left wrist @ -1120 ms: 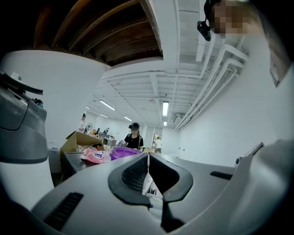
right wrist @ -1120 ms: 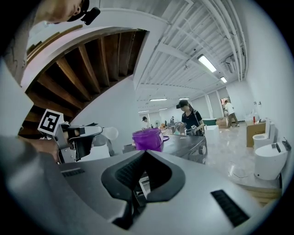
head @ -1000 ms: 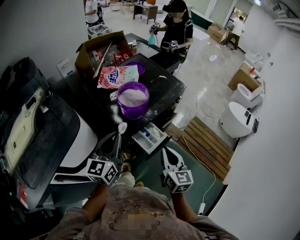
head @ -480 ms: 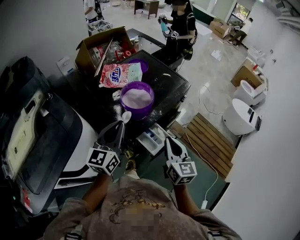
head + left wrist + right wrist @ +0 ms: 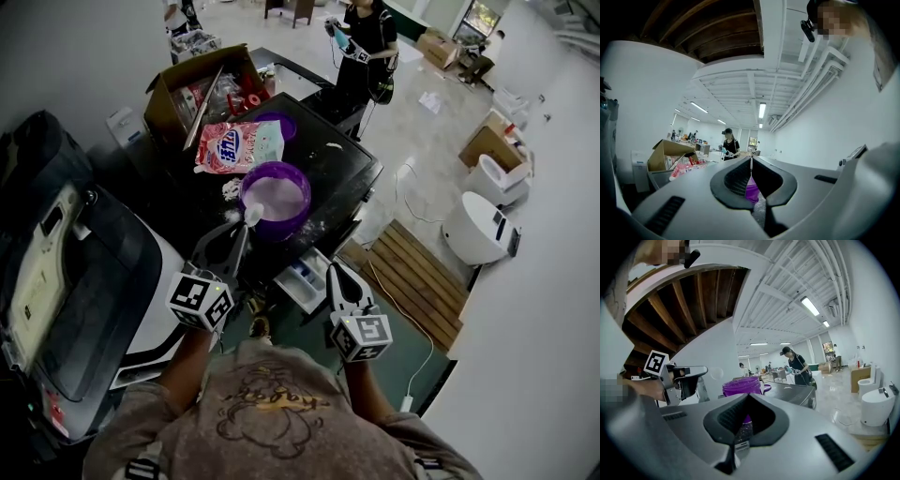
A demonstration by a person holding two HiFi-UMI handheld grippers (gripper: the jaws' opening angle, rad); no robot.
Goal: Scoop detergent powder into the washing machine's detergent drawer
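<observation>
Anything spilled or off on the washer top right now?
Yes. Loose white powder lies scattered on the dark washer top, outside the purple tub. The main patch is between the tub and the detergent bag, with more by the tub's left front. Nothing else stands out.

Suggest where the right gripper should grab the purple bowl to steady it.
Probably the bowl rim on its right side, from above, one jaw inside, one outside: it's open-topped and thin-walled, and the left gripper holds the spoon at its near-left edge.
</observation>
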